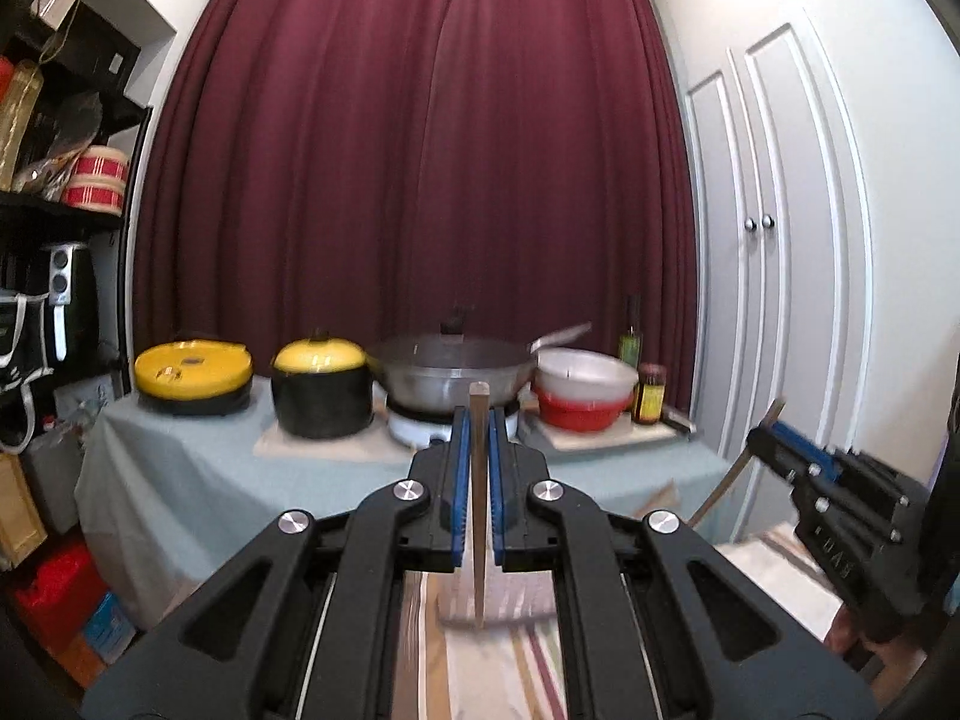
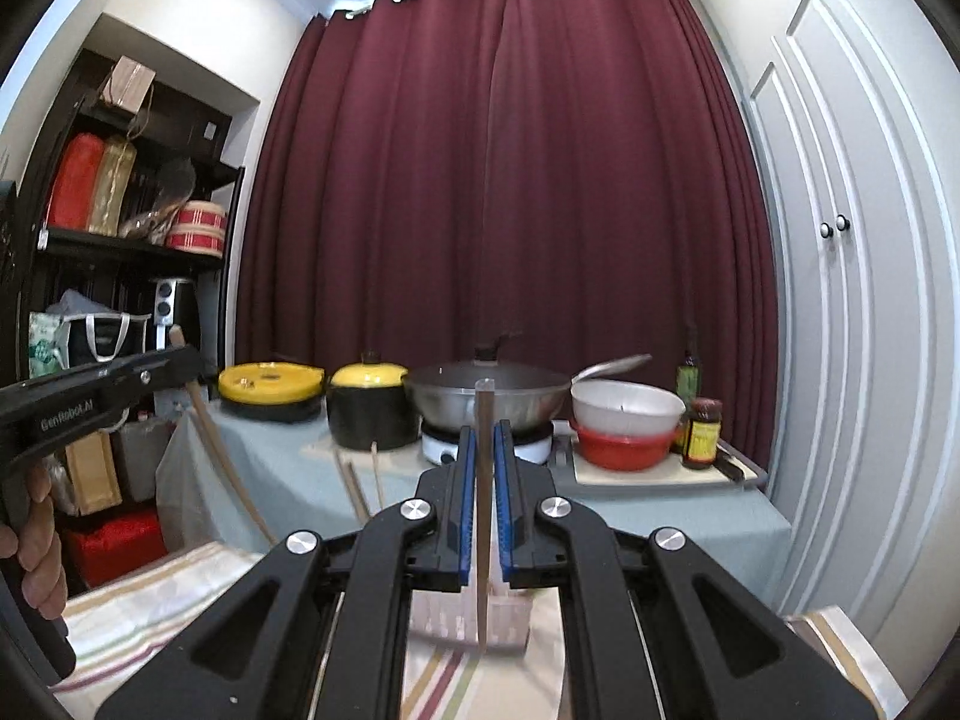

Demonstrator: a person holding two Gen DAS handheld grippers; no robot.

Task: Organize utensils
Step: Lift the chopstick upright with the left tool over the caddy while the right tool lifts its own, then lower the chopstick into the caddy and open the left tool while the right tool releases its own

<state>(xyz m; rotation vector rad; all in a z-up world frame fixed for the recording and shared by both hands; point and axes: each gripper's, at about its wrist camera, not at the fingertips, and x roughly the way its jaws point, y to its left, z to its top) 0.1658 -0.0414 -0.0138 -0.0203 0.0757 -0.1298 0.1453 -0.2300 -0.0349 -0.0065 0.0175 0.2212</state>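
In each gripper [image 1: 479, 420] [image 2: 485, 438], a clamped chopstick [image 1: 479, 498] [image 2: 483, 516].

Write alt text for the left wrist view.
The left gripper is shut on an upright chopstick, pointing at a table with pots before a maroon curtain. At right, the right gripper holds another stick.
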